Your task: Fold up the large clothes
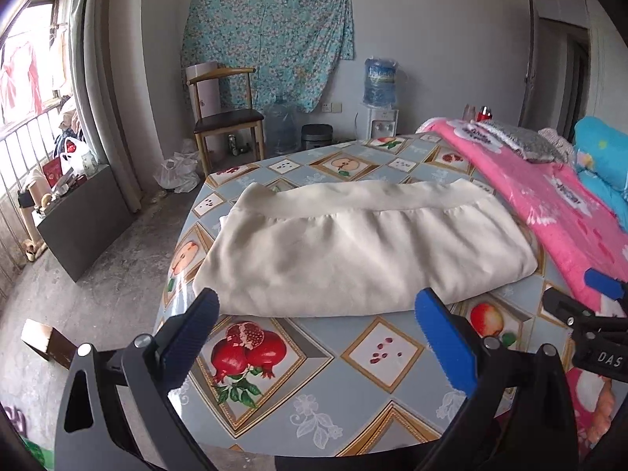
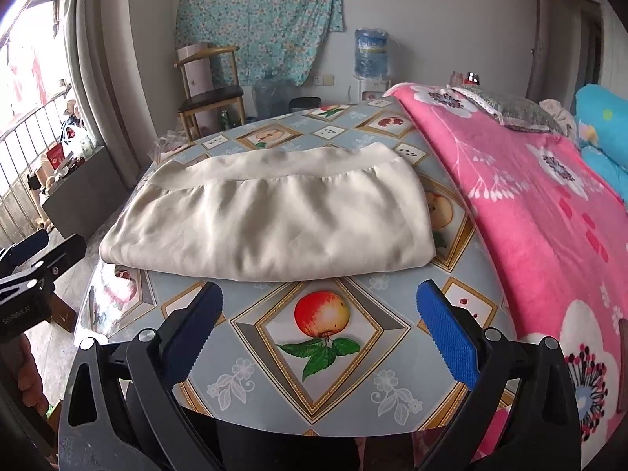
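Bedroom; table (image 2: 333,404) under fruit-print oilcloth, pink floral blanket (image 2: 549,204) just beside it, chair (image 1: 227,117) and water dispenser (image 1: 380,117) at the far wall. Cream garment (image 2: 271,216) lies mid-table, folded into a flat bundle, waistband on the far side. Left gripper (image 1: 316,327) and right gripper (image 2: 320,322) both gape wide, holding nothing, hovering short of the near fold; probably the fold is finished.
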The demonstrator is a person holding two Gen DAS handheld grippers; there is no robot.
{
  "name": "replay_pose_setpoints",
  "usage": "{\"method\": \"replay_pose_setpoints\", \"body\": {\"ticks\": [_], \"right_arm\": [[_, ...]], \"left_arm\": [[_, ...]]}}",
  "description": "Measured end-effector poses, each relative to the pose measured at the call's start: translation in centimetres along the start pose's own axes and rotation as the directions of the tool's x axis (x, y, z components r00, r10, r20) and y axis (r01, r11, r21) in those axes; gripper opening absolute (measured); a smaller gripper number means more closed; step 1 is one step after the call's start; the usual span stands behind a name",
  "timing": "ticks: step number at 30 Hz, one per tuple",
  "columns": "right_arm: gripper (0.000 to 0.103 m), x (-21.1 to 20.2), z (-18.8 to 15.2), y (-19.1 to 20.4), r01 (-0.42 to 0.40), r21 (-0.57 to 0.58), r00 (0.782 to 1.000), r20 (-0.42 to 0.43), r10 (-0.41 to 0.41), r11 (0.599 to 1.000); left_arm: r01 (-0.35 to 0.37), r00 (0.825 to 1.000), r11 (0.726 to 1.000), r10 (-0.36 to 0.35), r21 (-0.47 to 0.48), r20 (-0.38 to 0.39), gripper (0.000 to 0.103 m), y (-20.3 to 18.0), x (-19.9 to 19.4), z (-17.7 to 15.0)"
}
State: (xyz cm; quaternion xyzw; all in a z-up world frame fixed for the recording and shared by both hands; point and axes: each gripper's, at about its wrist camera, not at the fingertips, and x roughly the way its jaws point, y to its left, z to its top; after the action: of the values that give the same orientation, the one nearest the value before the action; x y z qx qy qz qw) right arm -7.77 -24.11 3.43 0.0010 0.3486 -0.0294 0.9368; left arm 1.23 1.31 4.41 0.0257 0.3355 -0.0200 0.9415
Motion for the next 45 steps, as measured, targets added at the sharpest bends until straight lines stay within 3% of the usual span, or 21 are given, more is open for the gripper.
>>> {"method": "replay_pose_setpoints", "body": {"ticks": [6, 9, 12, 16, 25, 30, 38, 45], "right_arm": [[0.096, -0.5, 0.5, 0.1, 0.042, -0.020, 0.999, 0.019, -0.042, 0.999], [0.096, -0.5, 0.4, -0.1, 0.057, -0.004, 0.998, 0.015, -0.057, 0.998], [0.096, -0.5, 0.1, -0.3, 0.066, 0.010, 0.998, -0.001, -0.066, 0.998], [0.096, -0.2, -0.1, -0.4, 0.103, -0.006, 0.994, -0.038, -0.103, 0.995], [0.096, -1.4, -0.2, -1.0, 0.144, 0.024, 0.989, -0.024, -0.144, 0.989], [0.096, -1.3, -0.3, -0.1, 0.171, -0.015, 0.985, -0.021, -0.171, 0.985], [0.096, -0.6, -0.2, 1.3, 0.160, -0.044, 0.987, -0.027, -0.162, 0.986], [0.096, 0.3, -0.3, 1.6, 0.093, -0.017, 0.992, -0.079, -0.094, 0.996]], "left_arm": [[-0.041, 0.999, 0.999, 0.041, -0.009, 0.004, 0.098, 0.1, -0.1, -0.1], [-0.058, 0.997, 0.998, 0.058, 0.000, -0.048, 0.098, -0.3, 0.5, -0.2], [-0.046, 0.992, 0.997, 0.054, 0.068, -0.115, 0.098, -1.4, 1.6, -0.5], [-0.098, 0.991, 0.980, 0.112, 0.174, -0.069, 0.098, -3.4, 1.3, -1.1], [-0.052, 0.997, 0.997, 0.056, 0.060, -0.055, 0.098, -3.6, 0.3, -0.5], [-0.034, 0.998, 0.998, 0.032, -0.058, -0.049, 0.098, -2.1, -0.3, -0.2], [-0.095, 0.993, 0.981, 0.081, -0.170, -0.088, 0.098, 0.2, 0.1, -1.0], [-0.137, 0.982, 0.977, 0.114, -0.161, -0.149, 0.098, 0.8, 1.1, -1.7]]}}
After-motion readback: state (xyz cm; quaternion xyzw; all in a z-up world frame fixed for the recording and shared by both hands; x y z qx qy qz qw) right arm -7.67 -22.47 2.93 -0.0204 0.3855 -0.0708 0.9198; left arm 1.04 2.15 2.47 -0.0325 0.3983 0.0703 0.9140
